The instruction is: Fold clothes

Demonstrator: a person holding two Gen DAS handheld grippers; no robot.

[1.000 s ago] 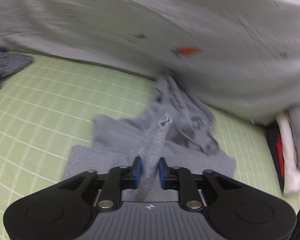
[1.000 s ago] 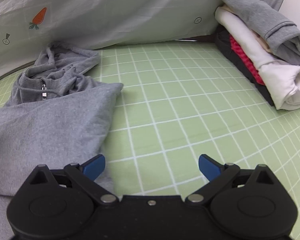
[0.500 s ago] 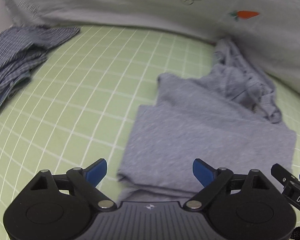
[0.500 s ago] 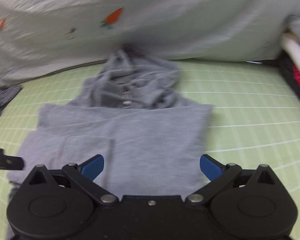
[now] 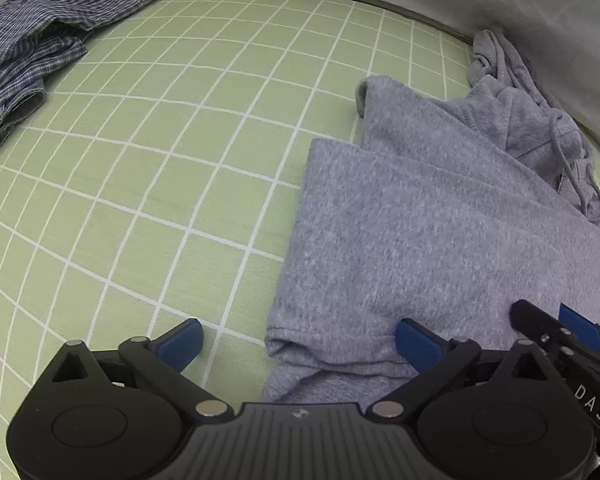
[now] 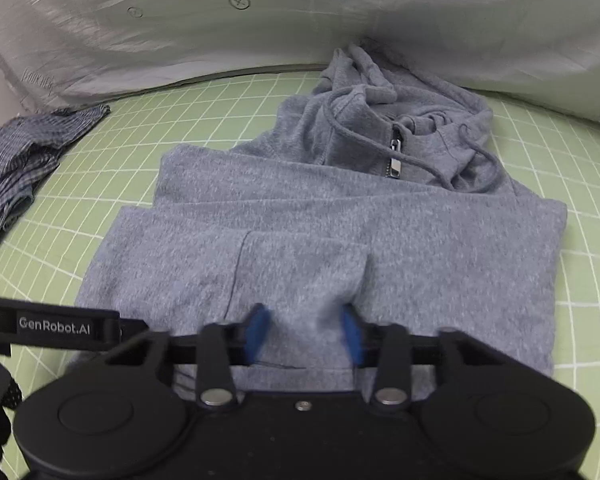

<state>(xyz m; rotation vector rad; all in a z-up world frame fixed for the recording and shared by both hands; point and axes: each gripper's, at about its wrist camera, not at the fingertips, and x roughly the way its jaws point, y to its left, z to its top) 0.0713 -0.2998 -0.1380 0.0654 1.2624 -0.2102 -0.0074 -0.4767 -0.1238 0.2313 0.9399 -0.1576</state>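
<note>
A grey hoodie [image 6: 320, 240] lies folded on the green grid mat [image 5: 160, 200], its hood and zipper [image 6: 394, 160] bunched toward 12 o'clock against the white carrot-print sheet [image 6: 180, 20].

The left gripper [image 5: 298, 344] sits at 6 o'clock in its own view with its 2 blue pads spread wide. The left pad [image 5: 180, 342] is over bare mat and the right pad is over the hoodie's near left corner; nothing is held between them. The hoodie fills the area from 1 to 5 o'clock in that view, and the other tool's fingers poke in at 4 o'clock.

The right gripper [image 6: 304, 336] is at the hoodie's near hem, its pads partly closed with a band of grey fabric lying between them. Motion blur makes it hard to say whether the pads actually pinch the cloth or only flank it.

A crumpled blue checked shirt [image 5: 24, 56] lies at 10 o'clock on the mat, well apart from the hoodie.
</note>
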